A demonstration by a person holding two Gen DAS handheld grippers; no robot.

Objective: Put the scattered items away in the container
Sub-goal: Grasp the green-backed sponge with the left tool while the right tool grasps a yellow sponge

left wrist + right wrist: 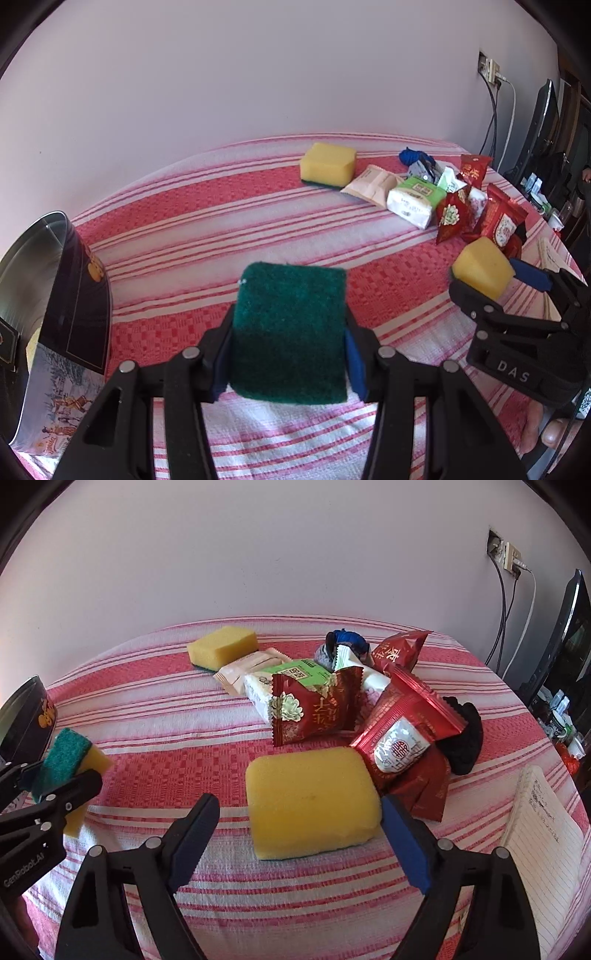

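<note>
A green-topped sponge (290, 332) is squeezed between the left gripper (290, 363) fingers, near the tin container (55, 280), so it can be dropped in. The right gripper (295, 843) fingers are spread wide around a yellow sponge (312, 801) on the desk (166, 720), ready to be closed.

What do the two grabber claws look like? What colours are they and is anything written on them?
Both are black plastic with round silver rivets at the joints. The left gripper and right gripper have long angled arms with slot holes and blue ridged fingers. White letters read "DAS" on the right one and "GenRobot.AI" on the left.
</note>
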